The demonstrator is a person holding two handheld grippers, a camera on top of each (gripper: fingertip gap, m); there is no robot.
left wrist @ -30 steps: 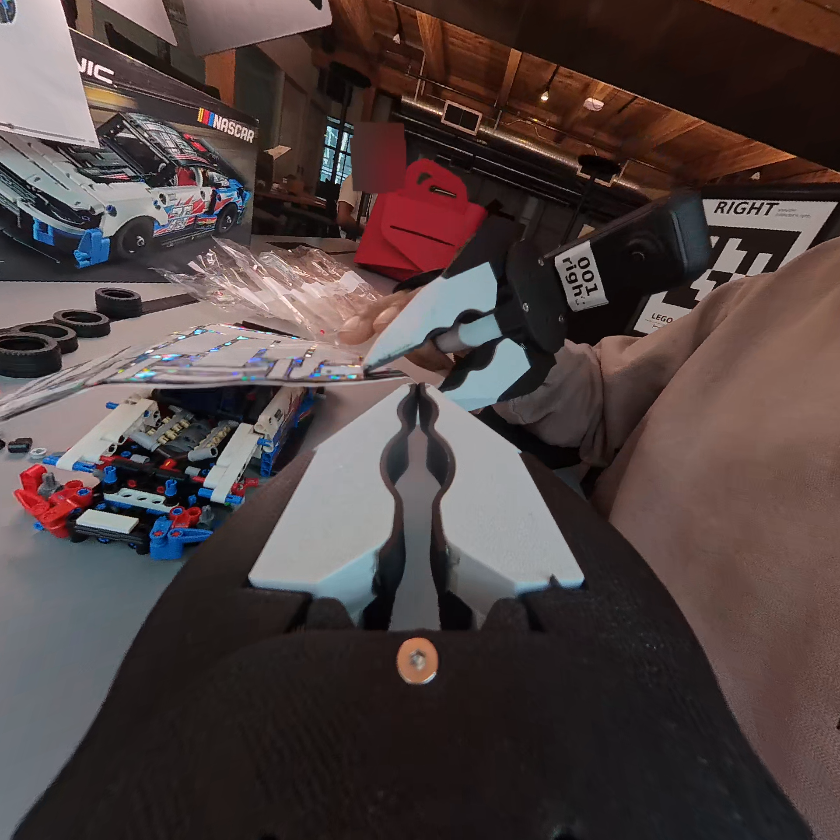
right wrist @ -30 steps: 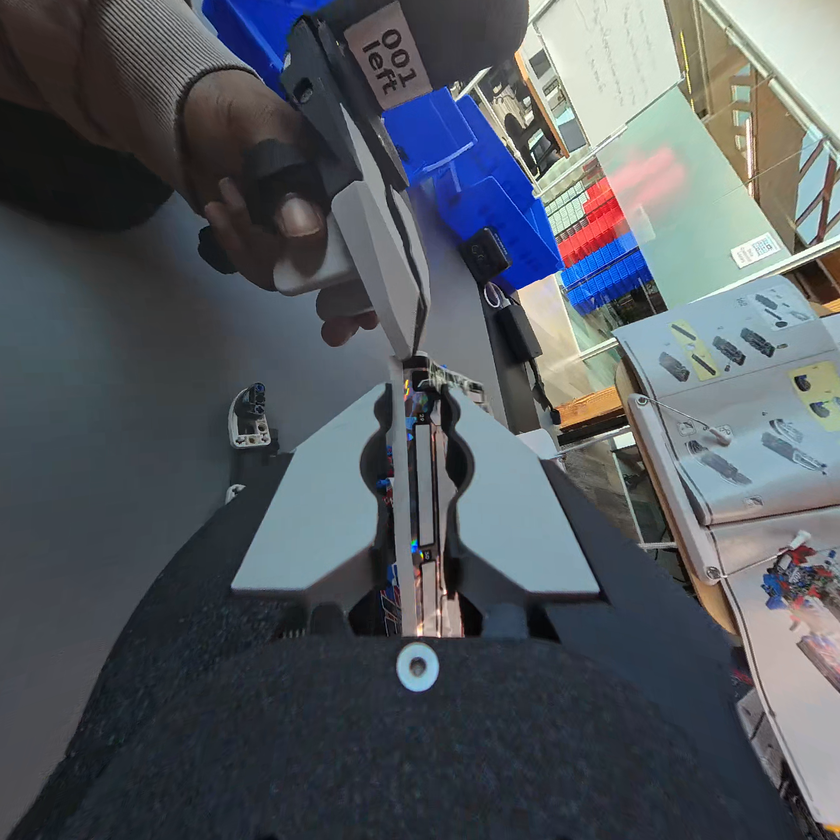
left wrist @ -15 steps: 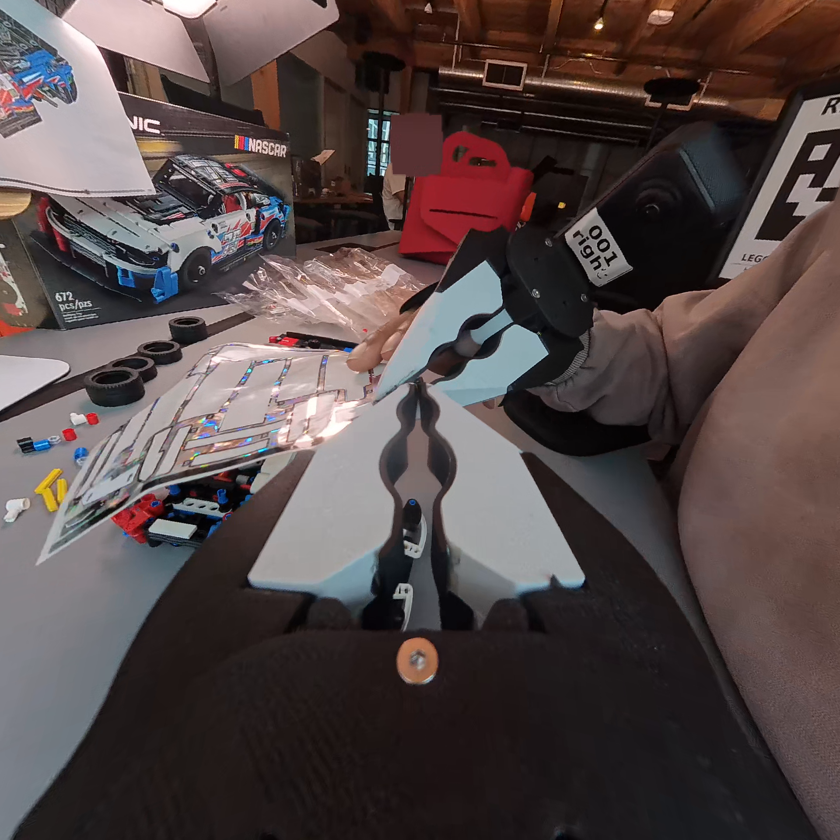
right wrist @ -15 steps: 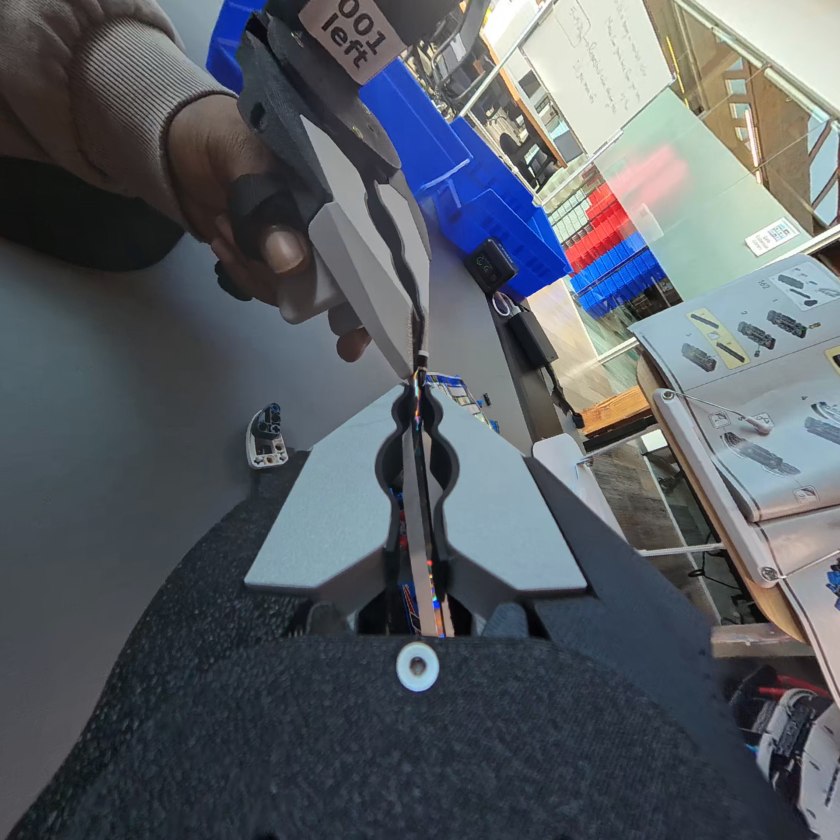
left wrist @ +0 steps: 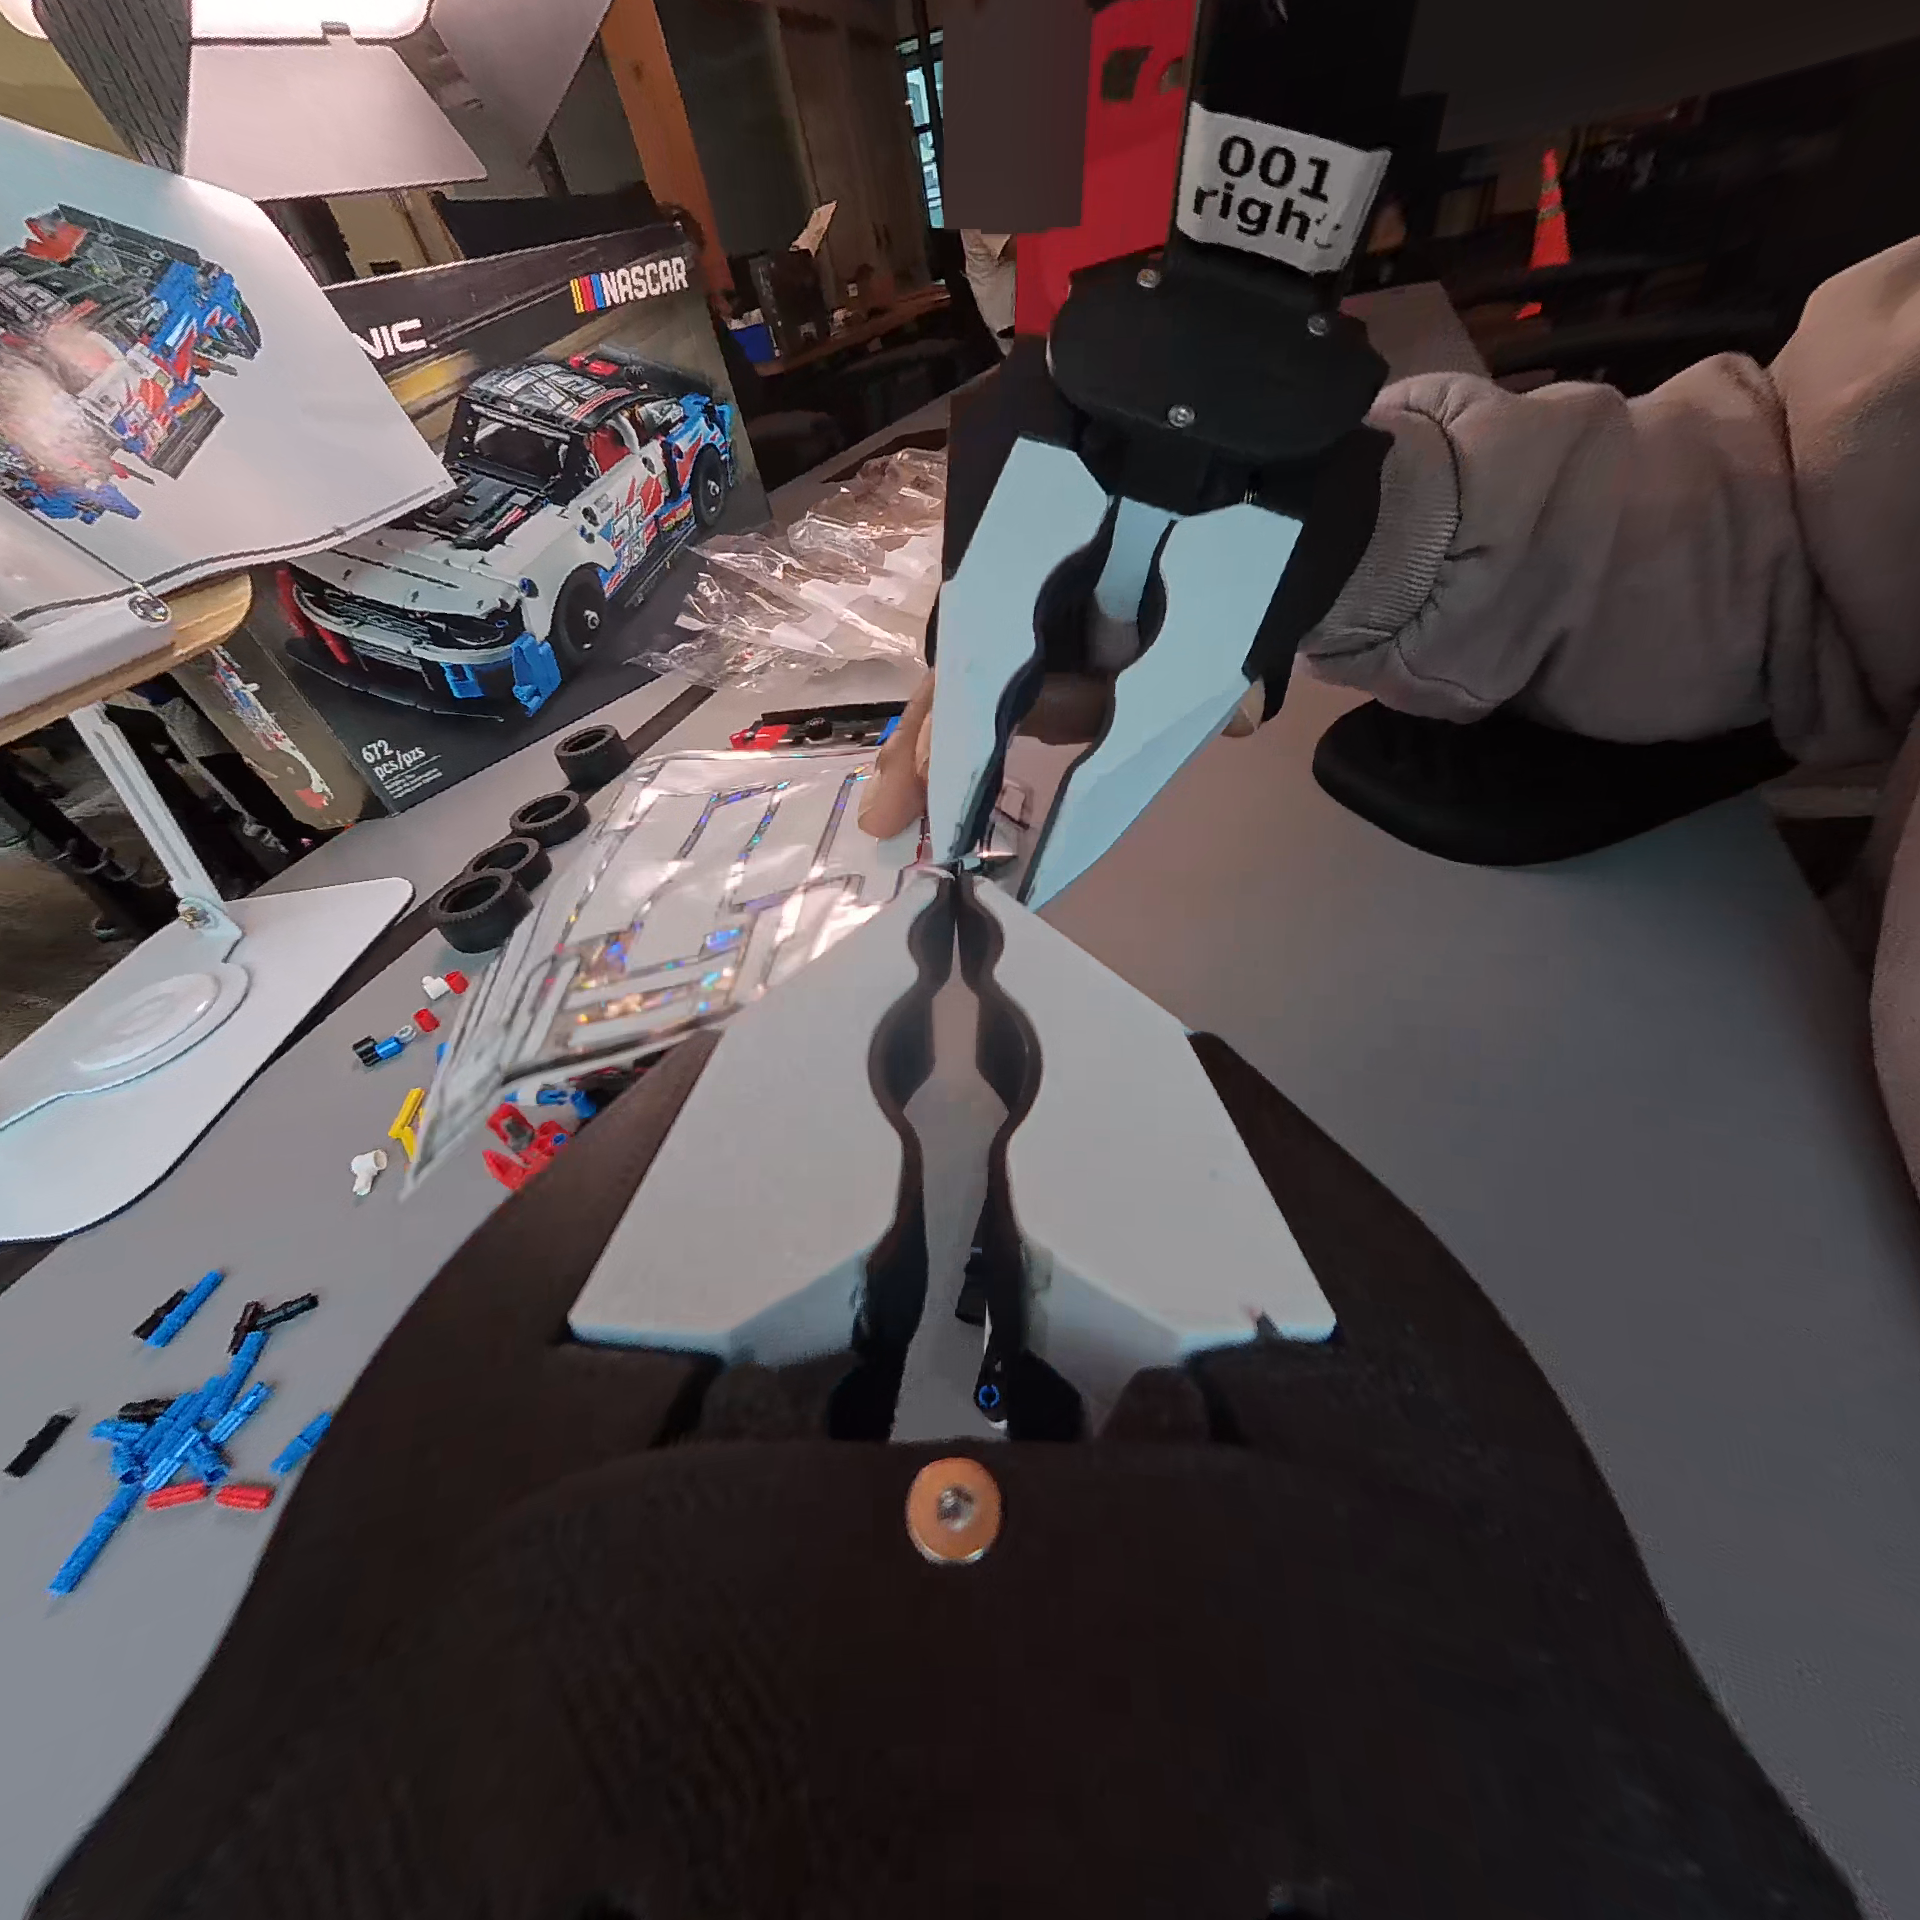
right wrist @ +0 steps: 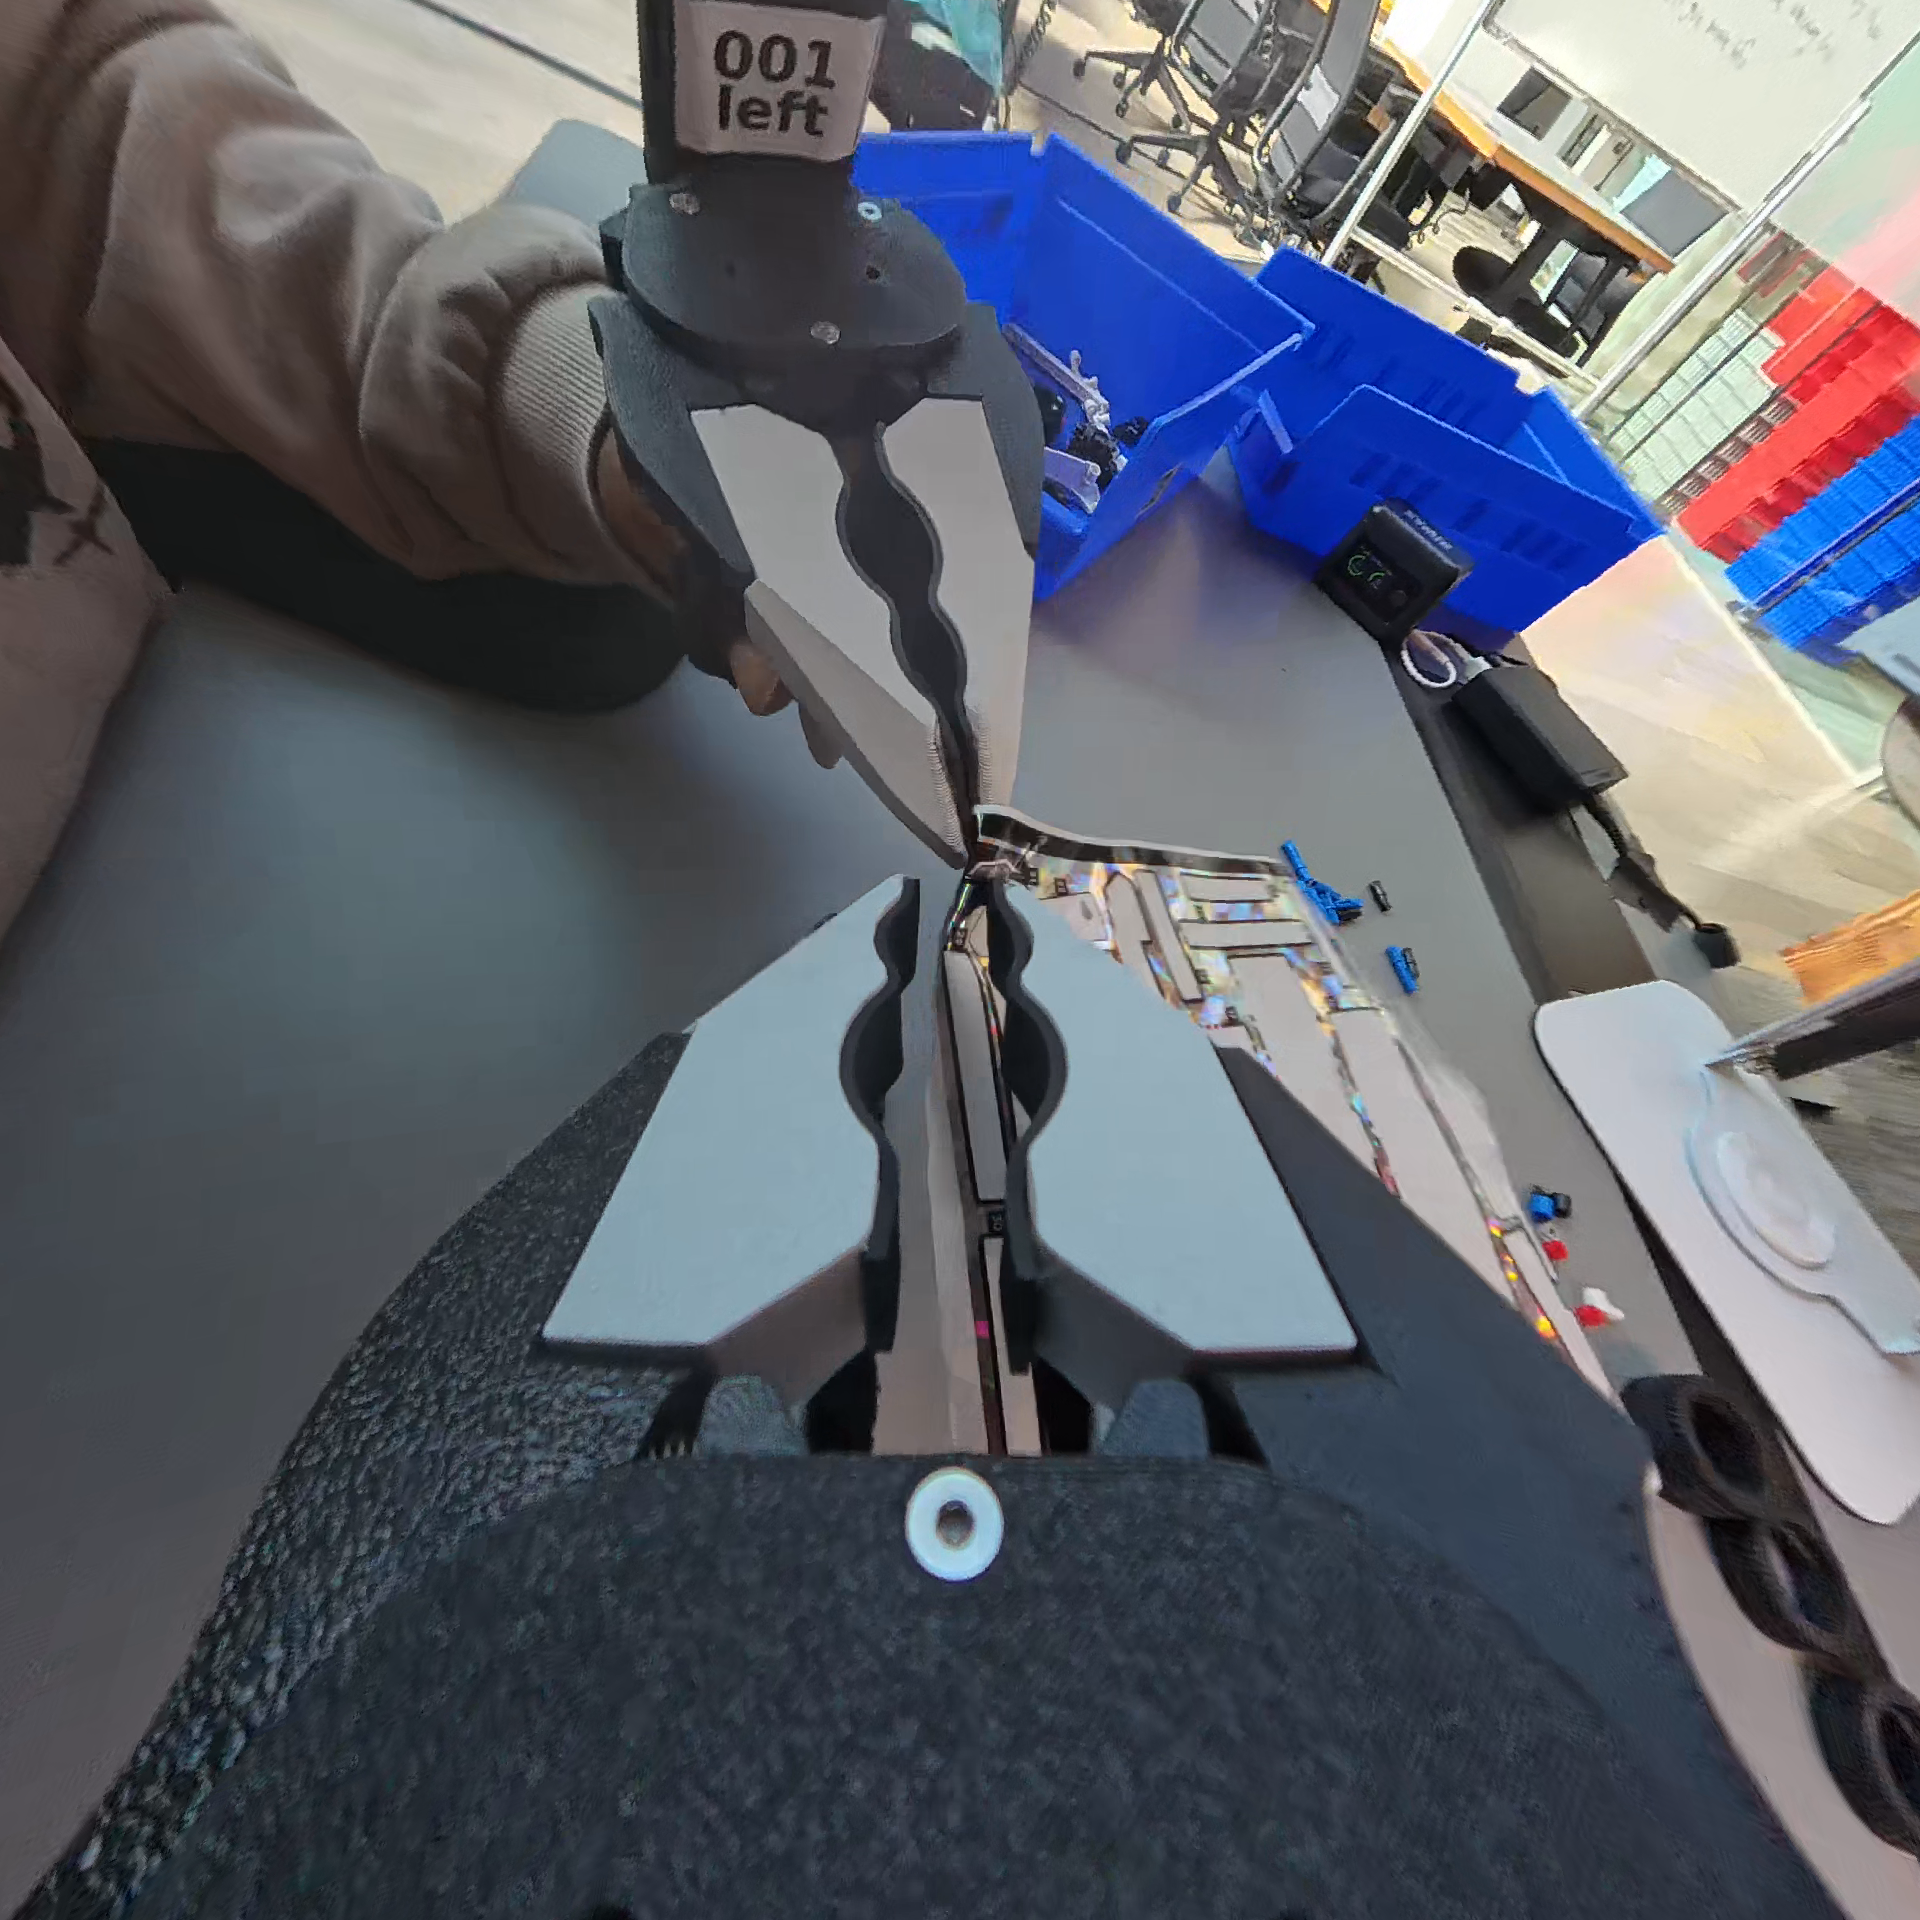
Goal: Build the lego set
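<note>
Sticker time, it looks like: both grippers meet at one corner of the shiny sticker sheet (left wrist: pixel 675 935), which is held up off the tabletop (left wrist: pixel 1403 1039) and spreads out to the left of the left gripper (left wrist: pixel 948 883). Its fingers are pressed together on that corner. The right gripper (right wrist: pixel 961 899) comes in from the other side with its fingers a little apart around the sheet's edge, not pinching hard as far as I can tell. Next, I think, one small sticker must be peeled off slowly so it does not tear. The half-built car (left wrist: pixel 525 1127) peeks out under the sheet. Beyond the right fingers stand blue bins (right wrist: pixel 1143 312); the near one holds a few pale and dark pieces.
</note>
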